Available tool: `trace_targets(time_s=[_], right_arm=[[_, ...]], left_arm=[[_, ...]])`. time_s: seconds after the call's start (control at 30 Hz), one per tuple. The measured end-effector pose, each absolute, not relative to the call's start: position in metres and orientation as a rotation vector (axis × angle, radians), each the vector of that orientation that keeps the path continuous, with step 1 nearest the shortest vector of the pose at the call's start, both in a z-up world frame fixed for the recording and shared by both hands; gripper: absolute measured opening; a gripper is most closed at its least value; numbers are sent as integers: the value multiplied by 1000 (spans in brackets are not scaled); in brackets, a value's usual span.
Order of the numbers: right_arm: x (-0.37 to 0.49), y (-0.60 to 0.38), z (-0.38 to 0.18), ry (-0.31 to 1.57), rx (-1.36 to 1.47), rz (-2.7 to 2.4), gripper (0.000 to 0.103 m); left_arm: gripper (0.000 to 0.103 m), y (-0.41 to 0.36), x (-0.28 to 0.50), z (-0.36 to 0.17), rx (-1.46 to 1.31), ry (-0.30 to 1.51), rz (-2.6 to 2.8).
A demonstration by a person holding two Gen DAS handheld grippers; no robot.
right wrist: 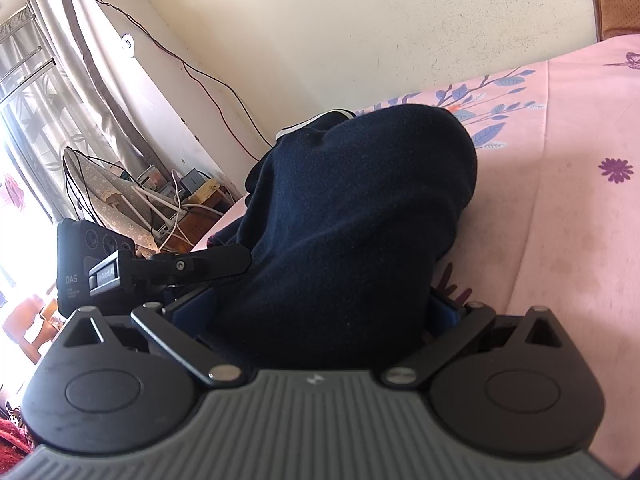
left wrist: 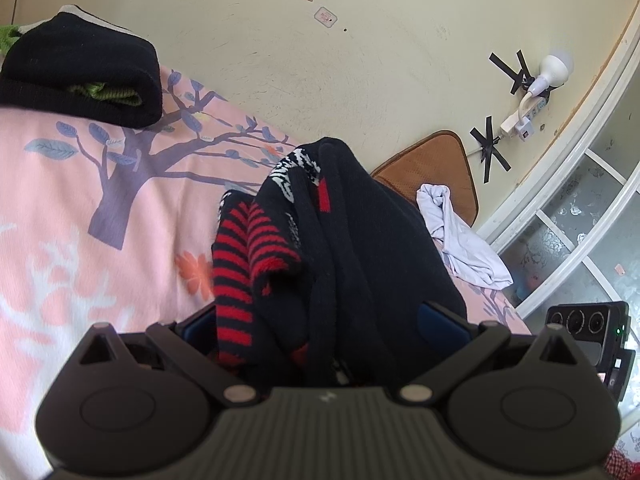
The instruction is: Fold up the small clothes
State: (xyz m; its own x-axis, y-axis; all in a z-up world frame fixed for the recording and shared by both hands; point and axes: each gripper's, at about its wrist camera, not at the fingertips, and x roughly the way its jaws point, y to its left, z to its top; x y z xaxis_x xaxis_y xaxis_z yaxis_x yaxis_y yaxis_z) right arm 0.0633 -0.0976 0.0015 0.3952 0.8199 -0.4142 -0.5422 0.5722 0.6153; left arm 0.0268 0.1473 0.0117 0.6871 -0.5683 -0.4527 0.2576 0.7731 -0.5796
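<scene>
Knitwear bunched in both tools. Left tool clamped on the dark sweater, red-striped part hanging to its left. Right tool clamped on the same dark cloth. Garment rises forward from each, above the pink bed sheet. Beyond, a folded black pile by the wall.

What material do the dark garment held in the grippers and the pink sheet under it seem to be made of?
The dark navy garment with red stripes looks like soft knit or fleece: fuzzy, matte surface, ribbed striped part. The pink floral bed sheet looks like thin woven cotton or a blend: flat, printed, faintly wrinkled. Neither is certain.
</scene>
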Motion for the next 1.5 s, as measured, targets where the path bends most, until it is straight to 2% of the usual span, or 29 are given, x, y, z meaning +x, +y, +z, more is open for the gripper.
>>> trace_targets(time_s=[0.37, 0.67, 1.5], right_arm=[[64, -115, 2, 755, 495, 858, 103], [67, -112, 3, 777, 467, 814, 92], [66, -110, 3, 760, 441, 807, 94]], left_arm=[[103, 150, 27, 10, -537, 661, -493], [103, 150, 27, 10, -534, 660, -491], [103, 150, 26, 10, -542, 659, -493]])
